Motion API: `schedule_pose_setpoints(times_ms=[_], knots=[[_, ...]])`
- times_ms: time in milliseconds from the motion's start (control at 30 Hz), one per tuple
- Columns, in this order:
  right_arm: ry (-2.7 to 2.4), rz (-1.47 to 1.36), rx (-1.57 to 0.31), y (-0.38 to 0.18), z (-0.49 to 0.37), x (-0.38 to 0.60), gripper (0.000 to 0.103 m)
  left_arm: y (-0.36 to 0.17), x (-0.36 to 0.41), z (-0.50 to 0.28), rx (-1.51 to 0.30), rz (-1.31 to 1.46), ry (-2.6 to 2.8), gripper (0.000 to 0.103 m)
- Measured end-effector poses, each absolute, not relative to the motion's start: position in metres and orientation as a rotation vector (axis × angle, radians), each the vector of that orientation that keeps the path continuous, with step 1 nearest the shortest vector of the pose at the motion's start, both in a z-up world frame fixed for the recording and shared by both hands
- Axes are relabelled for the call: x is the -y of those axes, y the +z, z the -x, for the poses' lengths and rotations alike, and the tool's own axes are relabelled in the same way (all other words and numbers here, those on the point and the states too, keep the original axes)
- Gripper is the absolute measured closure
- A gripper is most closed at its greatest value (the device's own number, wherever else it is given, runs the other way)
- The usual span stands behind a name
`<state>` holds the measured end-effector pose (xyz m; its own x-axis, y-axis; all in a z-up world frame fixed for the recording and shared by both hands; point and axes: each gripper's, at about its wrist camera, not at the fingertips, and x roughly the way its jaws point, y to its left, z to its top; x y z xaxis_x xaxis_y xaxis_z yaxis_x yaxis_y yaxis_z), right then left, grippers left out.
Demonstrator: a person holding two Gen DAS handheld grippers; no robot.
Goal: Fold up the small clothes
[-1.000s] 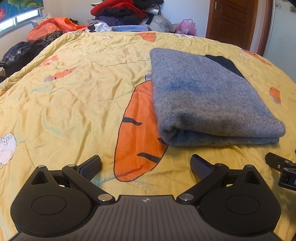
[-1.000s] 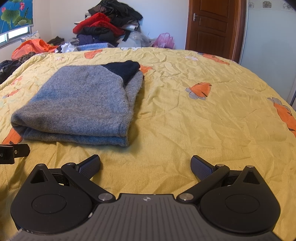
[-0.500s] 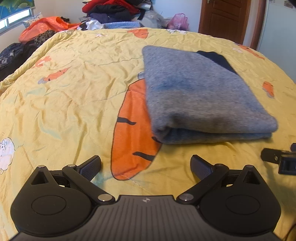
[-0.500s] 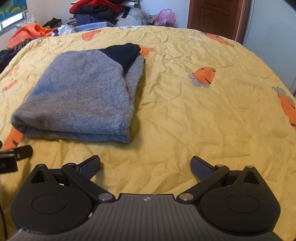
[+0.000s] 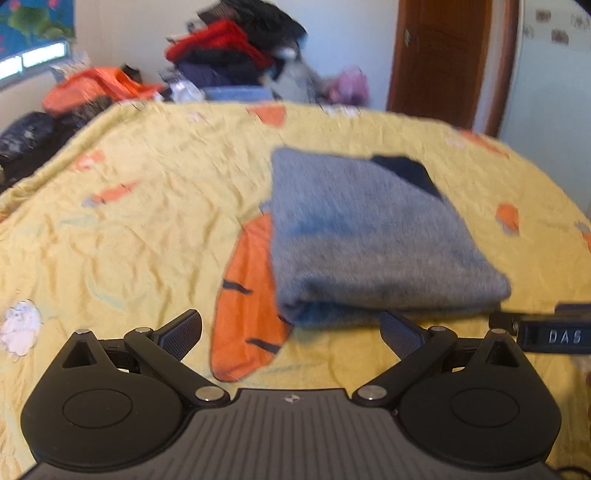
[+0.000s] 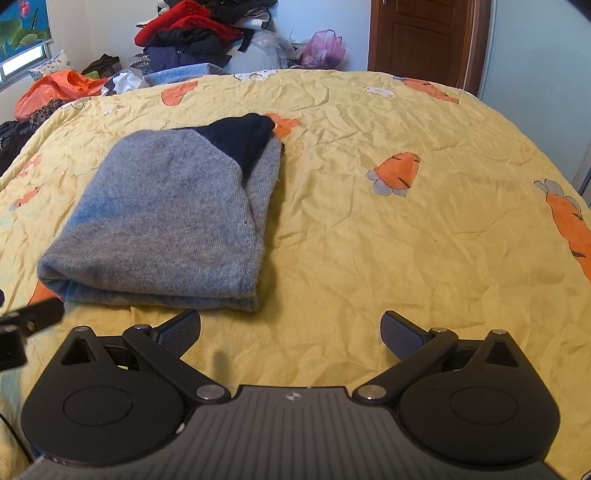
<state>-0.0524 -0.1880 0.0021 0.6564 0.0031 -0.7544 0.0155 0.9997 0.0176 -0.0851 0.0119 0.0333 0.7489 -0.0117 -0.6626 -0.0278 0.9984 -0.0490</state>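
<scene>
A grey knit sweater with a navy corner lies folded into a flat rectangle on the yellow carrot-print bedspread. In the right wrist view the same sweater sits ahead and to the left. My left gripper is open above the bedspread just short of the sweater's near folded edge, nothing between its fingers. My right gripper is open too, empty, near the sweater's front right corner. Each gripper shows at the edge of the other's view.
A heap of unfolded clothes and bags lies beyond the far end of the bed, with an orange bag at the left. A brown wooden door stands behind. Bare bedspread stretches right of the sweater.
Both grippers have pulled back and risen a little from the sweater, staying open. The left view has tilted up and is blurred by motion. The sweater has not moved.
</scene>
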Motion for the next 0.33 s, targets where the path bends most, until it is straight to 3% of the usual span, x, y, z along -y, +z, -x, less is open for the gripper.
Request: schedule_pose_setpoints(times_ms=[333], knots=[[-0.01,-0.028,-0.854,0.0003,0.0508,0.1875,0.0,0.0384,-0.0164,0.0852,-0.712,0.025,0.019,0.0]])
